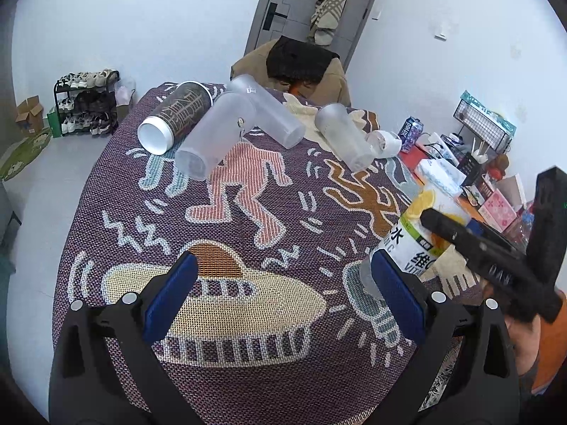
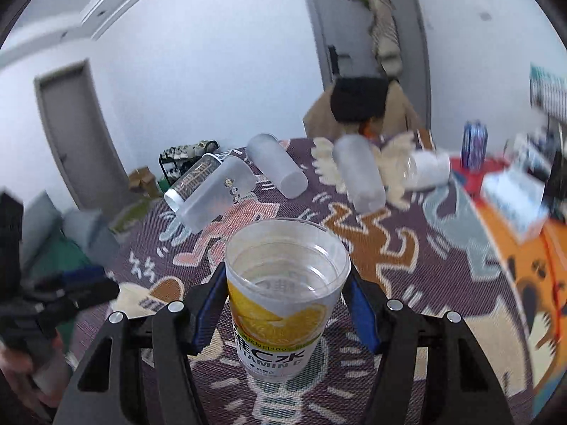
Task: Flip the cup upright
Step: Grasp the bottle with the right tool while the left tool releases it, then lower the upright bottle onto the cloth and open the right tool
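Observation:
A clear cup with a yellow lemon label (image 2: 283,304) stands upright, mouth up, between the blue pads of my right gripper (image 2: 287,304), which is shut on it just above the patterned cloth. In the left wrist view the same cup (image 1: 421,233) is at the right, held by the black right gripper. My left gripper (image 1: 283,294) is open and empty over the cloth. Several cups lie on their sides at the far end: a dark printed cup (image 1: 177,117), frosted cups (image 1: 219,134) (image 1: 269,109) (image 1: 343,138) and a small clear cup (image 1: 384,143).
The table carries a woven cloth with cartoon figures (image 1: 248,212). A chair draped with a coat (image 1: 301,67) stands behind it. Tissue box (image 1: 439,173), cartons and a wire rack (image 1: 485,120) crowd the right side. A shoe rack (image 1: 85,102) stands on the floor at left.

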`<control>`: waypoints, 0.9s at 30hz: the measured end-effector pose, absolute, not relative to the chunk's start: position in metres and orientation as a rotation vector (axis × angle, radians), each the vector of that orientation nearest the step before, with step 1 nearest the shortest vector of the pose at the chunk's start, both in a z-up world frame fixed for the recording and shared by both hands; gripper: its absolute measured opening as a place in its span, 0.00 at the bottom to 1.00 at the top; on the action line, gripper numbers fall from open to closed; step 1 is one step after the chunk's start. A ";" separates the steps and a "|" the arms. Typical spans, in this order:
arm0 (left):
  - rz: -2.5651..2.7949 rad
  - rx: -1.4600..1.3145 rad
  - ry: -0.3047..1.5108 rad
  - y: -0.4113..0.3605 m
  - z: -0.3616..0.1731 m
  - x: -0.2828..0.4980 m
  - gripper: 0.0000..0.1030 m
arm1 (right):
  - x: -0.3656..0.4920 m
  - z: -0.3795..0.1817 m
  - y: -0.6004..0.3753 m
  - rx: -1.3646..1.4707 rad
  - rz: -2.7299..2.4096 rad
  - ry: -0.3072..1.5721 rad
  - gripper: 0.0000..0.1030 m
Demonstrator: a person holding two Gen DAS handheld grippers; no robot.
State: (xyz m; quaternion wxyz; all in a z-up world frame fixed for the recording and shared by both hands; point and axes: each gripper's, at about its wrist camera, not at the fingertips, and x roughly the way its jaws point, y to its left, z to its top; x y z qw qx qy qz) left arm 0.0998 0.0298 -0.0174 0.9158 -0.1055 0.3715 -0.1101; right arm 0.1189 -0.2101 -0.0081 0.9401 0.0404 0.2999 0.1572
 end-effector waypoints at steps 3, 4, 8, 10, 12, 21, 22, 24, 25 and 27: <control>-0.206 -0.216 0.755 0.033 -0.017 0.098 0.94 | 0.112 -0.009 -0.205 0.027 0.316 0.576 0.60; -0.201 -0.216 0.752 0.034 -0.017 0.098 0.95 | 0.109 -0.009 -0.203 0.015 0.315 0.566 0.60; -0.183 -0.218 0.754 0.039 -0.018 0.098 0.94 | 0.103 -0.014 -0.191 -0.066 0.285 0.531 0.60; -0.178 -0.222 0.752 0.040 -0.019 0.098 0.94 | 0.102 -0.018 -0.187 -0.077 0.293 0.532 0.60; -0.174 -0.225 0.752 0.042 -0.020 0.098 0.94 | 0.100 -0.022 -0.184 -0.086 0.293 0.515 0.61; -0.181 -0.223 0.722 0.040 -0.013 0.090 0.94 | 0.088 -0.012 -0.191 -0.066 0.313 0.536 0.93; -0.184 -0.222 0.715 0.040 -0.012 0.089 0.94 | 0.085 -0.011 -0.192 -0.064 0.316 0.539 0.93; -0.188 -0.211 0.699 0.037 -0.007 0.086 0.94 | 0.080 -0.007 -0.195 -0.060 0.320 0.538 0.93; -0.190 -0.205 0.693 0.035 -0.005 0.084 0.94 | 0.077 -0.005 -0.196 -0.055 0.325 0.535 0.93; -0.190 -0.185 0.677 0.030 -0.001 0.080 0.95 | 0.069 -0.002 -0.202 -0.039 0.339 0.534 0.93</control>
